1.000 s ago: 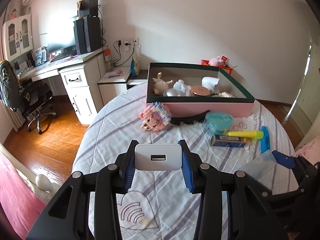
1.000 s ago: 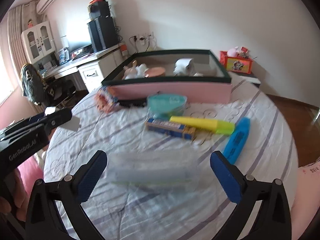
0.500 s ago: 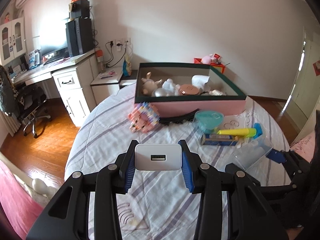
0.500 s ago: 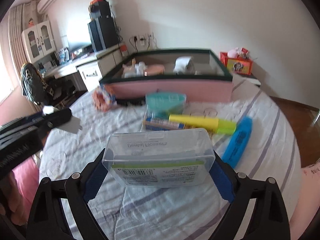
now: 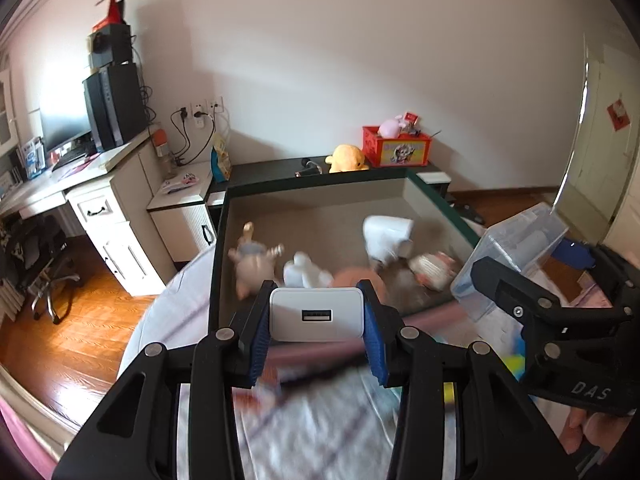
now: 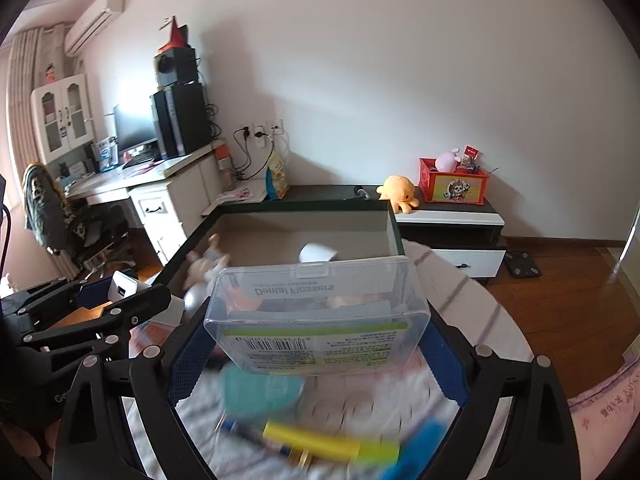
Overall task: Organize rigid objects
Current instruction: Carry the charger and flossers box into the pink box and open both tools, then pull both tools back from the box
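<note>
My left gripper (image 5: 316, 320) is shut on a white USB charger (image 5: 320, 300), held just above the near wall of the pink storage box with the dark green rim (image 5: 218, 248). My right gripper (image 6: 316, 356) is shut on a clear plastic dental flosser box (image 6: 316, 300), lifted off the bed in front of the same storage box (image 6: 304, 208). The left wrist view has the flosser box (image 5: 516, 248) at the right. In the right wrist view the charger (image 6: 122, 286) is at the left. A doll (image 5: 252, 264), a white cup (image 5: 386, 236) and other small items lie inside, blurred.
On the striped bedsheet (image 6: 480, 320) below lie a teal container (image 6: 260, 396), a yellow highlighter (image 6: 328, 442) and a blue one, all blurred. A white desk (image 5: 112, 208) and an office chair (image 5: 44, 256) stand left. A dark cabinet behind carries a yellow plush (image 6: 398, 194) and a red box (image 6: 454, 186).
The right gripper has closed on the flosser box and lifted it off the sheet. Both grippers have then moved forward and up to the storage box. The left still holds the charger.
</note>
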Demonstrator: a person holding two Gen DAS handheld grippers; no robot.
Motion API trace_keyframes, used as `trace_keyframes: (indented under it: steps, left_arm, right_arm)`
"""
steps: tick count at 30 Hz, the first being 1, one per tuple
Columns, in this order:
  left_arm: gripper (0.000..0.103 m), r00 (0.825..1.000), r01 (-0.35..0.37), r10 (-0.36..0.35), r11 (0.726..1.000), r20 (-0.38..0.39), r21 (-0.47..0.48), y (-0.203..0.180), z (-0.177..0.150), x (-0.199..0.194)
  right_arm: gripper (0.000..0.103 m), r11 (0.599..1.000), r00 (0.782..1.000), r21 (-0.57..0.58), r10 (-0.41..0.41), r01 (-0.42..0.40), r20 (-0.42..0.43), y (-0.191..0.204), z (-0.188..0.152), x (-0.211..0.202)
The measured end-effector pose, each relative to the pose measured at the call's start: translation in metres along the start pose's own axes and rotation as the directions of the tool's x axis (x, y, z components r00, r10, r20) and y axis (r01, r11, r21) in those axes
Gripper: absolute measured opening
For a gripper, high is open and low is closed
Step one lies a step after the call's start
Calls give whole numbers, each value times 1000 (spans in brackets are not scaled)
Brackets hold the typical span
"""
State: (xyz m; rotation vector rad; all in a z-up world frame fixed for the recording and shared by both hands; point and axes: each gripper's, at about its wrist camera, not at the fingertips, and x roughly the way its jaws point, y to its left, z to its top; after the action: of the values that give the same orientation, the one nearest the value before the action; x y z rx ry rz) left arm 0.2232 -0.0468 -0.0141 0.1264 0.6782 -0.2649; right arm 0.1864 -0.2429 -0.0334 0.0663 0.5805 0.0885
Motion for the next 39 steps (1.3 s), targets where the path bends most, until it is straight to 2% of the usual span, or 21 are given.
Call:
trace_keyframes:
  steps: [4,10,12,13,15,17,19,26,32,35,37,39]
  left_arm:
    - [41,998,25,-27,999,-60,-28,8,14,43]
    - [42,998,12,-13,1000,-69,-23,11,22,75]
    - [43,998,-17,16,1000,-54,-7,8,21,77]
    - [48,998,-27,26,1000,-49,-11,8,21,77]
    - [63,999,-17,15,999,-37,-48,13,20,70]
    - [90,999,-37,37,996,-5,-81,19,20,57]
    - [97,999,-41,43,996,26,-85,21,17,41]
    - [102,991,-71,80,994,108,-84,14,-8,-34]
    - [103,973,-79,102,990,207,-117,12,-40,-114]
    - [103,967,-94,118,989,227,-113,10,-58,-146]
    - [103,955,-122,146,987,256,-106,5,-72,-167]
    - [103,955,-130,150,987,256,-96,2,-84,-183]
  right_arm:
    - [94,1000,999,-4,-11,10,-53,-6,9,44]
    - [95,1000,994,15,-2,4,-114,-11,6,94]
    - [99,999,995,33,7,-4,-101,-16,3,98]
    - [102,999,996,38,3,1,-92,-19,3,97]
    - [103,999,996,52,11,-7,-84,-22,2,93]
    - [103,995,997,88,43,-37,-65,-28,6,84]
    - [103,993,997,109,51,-45,-55,-32,9,71]
    - [103,991,998,115,69,-69,3,-21,3,3]
    - [103,995,995,67,69,-74,77,5,-16,-74]
    - [103,998,993,31,42,-46,108,21,-29,-106]
    - [103,999,991,12,33,-34,129,30,-38,-126]
    - [103,999,989,16,46,-48,144,35,-46,-143]
